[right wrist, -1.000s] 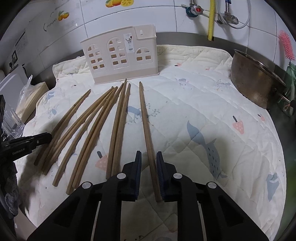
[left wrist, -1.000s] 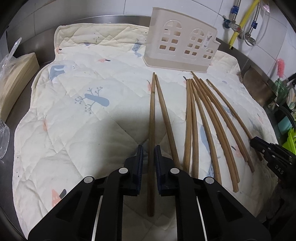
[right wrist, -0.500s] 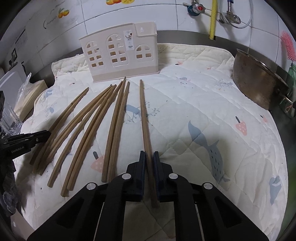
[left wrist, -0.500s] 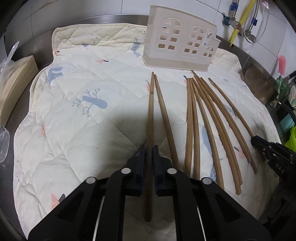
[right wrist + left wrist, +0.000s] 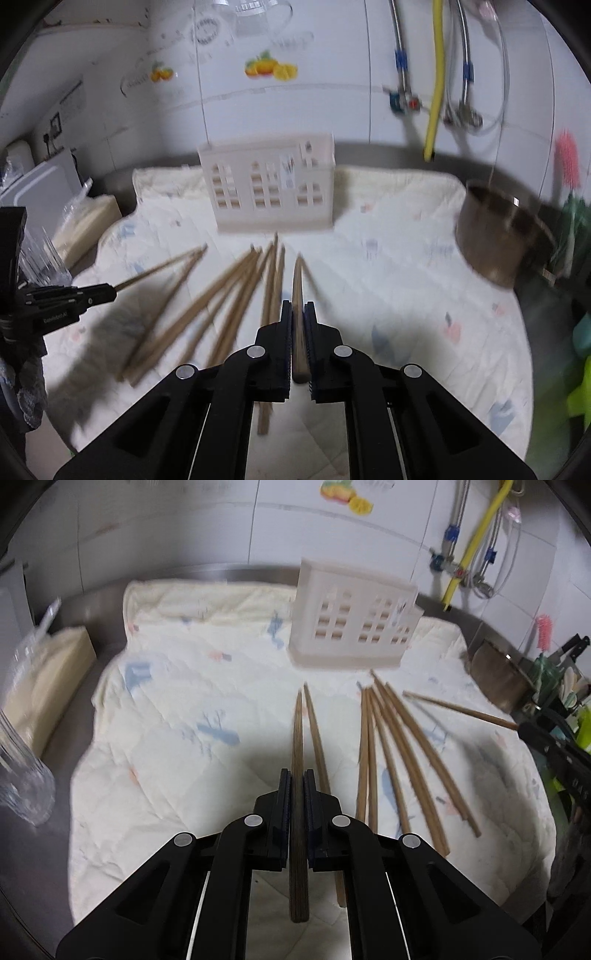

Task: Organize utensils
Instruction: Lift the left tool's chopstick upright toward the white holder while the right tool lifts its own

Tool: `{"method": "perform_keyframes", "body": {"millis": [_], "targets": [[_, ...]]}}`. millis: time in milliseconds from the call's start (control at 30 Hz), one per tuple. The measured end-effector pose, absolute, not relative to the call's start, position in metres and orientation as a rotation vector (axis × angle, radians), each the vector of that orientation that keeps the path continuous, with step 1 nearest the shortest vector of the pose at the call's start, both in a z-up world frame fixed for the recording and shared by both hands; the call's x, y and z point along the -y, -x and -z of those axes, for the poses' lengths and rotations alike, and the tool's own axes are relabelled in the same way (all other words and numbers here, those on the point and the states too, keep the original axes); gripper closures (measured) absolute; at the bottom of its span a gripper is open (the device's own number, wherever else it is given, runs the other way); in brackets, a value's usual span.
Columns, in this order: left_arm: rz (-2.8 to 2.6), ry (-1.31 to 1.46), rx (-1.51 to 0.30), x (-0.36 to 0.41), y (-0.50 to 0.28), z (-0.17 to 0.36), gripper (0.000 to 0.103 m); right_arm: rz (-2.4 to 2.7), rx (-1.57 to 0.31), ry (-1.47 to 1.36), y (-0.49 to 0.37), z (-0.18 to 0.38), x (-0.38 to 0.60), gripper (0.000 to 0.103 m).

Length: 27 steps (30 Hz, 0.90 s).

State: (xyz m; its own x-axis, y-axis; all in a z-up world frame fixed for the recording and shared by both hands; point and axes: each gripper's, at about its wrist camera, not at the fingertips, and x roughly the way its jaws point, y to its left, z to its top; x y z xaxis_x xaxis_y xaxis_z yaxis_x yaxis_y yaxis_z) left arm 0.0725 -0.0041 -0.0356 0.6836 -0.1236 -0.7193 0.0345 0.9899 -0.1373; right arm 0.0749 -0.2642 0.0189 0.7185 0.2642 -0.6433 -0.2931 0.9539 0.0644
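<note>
My left gripper [image 5: 297,775] is shut on a wooden chopstick [image 5: 297,738] and holds it lifted above the quilted mat [image 5: 177,716]. A second chopstick [image 5: 317,738] lies just right of it, and several more [image 5: 399,753] lie fanned out further right. My right gripper [image 5: 297,306] is shut on another chopstick [image 5: 297,288], also raised. It shows at the right edge of the left wrist view [image 5: 532,731] with its chopstick [image 5: 458,709] sticking out. The beige utensil holder [image 5: 351,627] with window cut-outs stands at the back of the mat, also in the right wrist view [image 5: 269,188].
A clear glass [image 5: 22,775] and a bagged beige pack [image 5: 44,679] sit at the left. A metal bowl [image 5: 502,232] stands at the right of the mat. Pipes and a yellow hose [image 5: 436,77] hang on the tiled wall behind.
Both grippers closed on a chopstick each, then lifted and tilted up, so the wall now shows. The chopstick in the right gripper has left the row on the mat.
</note>
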Motion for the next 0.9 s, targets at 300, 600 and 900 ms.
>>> {"method": "perform_keyframes", "body": {"millis": [300, 600, 900], "targets": [[0.130, 0.085, -0.768, -0.001, -0.086, -0.015, 0.097, -0.383, -0.661, 0.099, -0.106, -0.074, 0.254, 0.096], [0.159, 0.013, -0.721, 0.007, -0.098, -0.067, 0.097, -0.395, -0.643, 0.115, -0.139, -0.119, 0.260, 0.096], [0.182, -0.030, -0.661, 0.012, -0.104, -0.117, 0.097, -0.385, -0.611, 0.121, -0.157, -0.143, 0.265, 0.096]]}}
